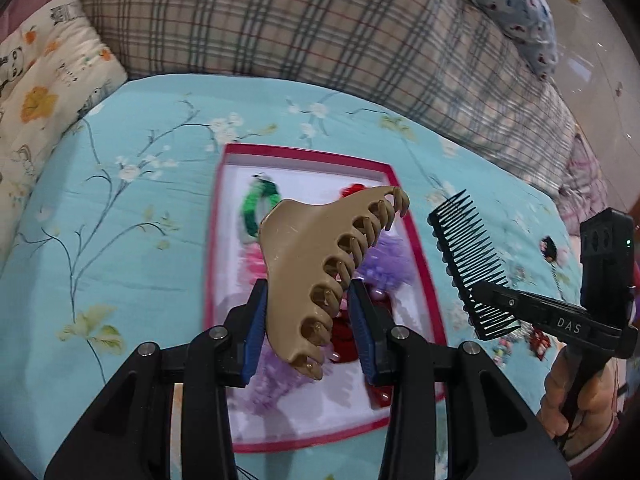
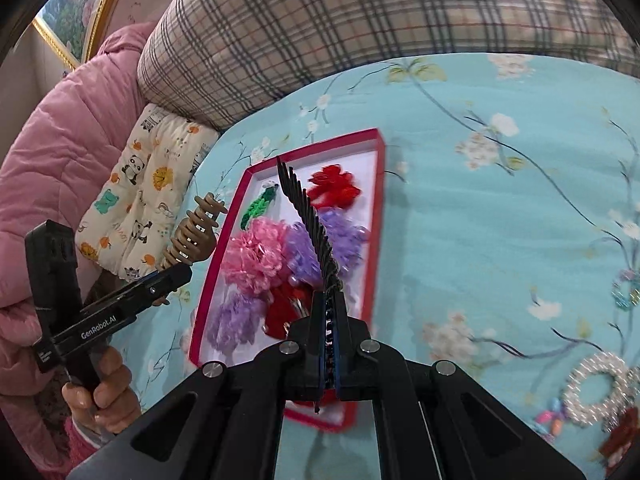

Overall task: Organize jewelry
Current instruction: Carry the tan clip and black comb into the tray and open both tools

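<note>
left gripper (image 1: 308,324) clamped on tan claw clip (image 1: 320,264), held over red-rimmed tray (image 1: 416,248) ahead of its fingers | tray holds green, pink, purple, red scrunchies | right gripper (image 2: 329,344) pinching black comb (image 2: 308,216), teeth up, above tray's right half

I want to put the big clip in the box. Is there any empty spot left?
The tray is crowded down its middle with scrunchies. Bare white shows along its near end and at the far edge beyond the green one.
</note>
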`<state>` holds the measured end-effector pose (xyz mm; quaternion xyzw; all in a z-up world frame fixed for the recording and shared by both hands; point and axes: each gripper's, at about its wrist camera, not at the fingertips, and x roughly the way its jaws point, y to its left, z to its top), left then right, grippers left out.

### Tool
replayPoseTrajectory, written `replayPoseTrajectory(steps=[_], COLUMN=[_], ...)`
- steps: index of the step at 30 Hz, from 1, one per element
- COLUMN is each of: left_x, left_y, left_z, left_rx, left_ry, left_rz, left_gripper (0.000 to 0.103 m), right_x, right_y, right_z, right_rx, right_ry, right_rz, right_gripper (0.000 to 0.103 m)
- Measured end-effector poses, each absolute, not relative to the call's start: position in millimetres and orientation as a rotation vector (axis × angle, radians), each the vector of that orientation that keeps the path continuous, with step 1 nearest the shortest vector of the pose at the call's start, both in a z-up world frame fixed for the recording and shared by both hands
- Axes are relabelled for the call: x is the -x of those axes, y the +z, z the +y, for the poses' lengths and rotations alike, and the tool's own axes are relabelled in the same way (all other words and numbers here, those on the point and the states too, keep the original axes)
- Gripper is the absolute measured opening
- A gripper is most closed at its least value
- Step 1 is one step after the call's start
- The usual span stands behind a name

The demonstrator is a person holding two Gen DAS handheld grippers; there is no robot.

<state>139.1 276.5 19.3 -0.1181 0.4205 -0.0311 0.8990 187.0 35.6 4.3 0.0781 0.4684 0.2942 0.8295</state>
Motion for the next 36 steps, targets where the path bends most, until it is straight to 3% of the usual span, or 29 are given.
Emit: replayPoseTrajectory(steps=[22,34,36], left_x=[-196.5,-198.2,-198.5], left_y=[-25.0,-29.3,-28.9], left_z=[301.8,295.9,295.7], left_rx=[0.252,0.212,0.21], left_ry=[0.005,0.004,0.001], left_rz=[0.944,0.966,0.971], left_gripper=[0.037,0.037,0.037], right_x=[-235.1,-230.1,-228.4], right_y=[-19.0,-21.1,-20.9], right_z=[106.3,103.4,101.6], right_rx=[0.128,0.096,0.088], right_ry=[0.492,0.536,0.544], right_rz=[0.93,0.954,0.958], right_gripper=[0.003,0.01,0.017])
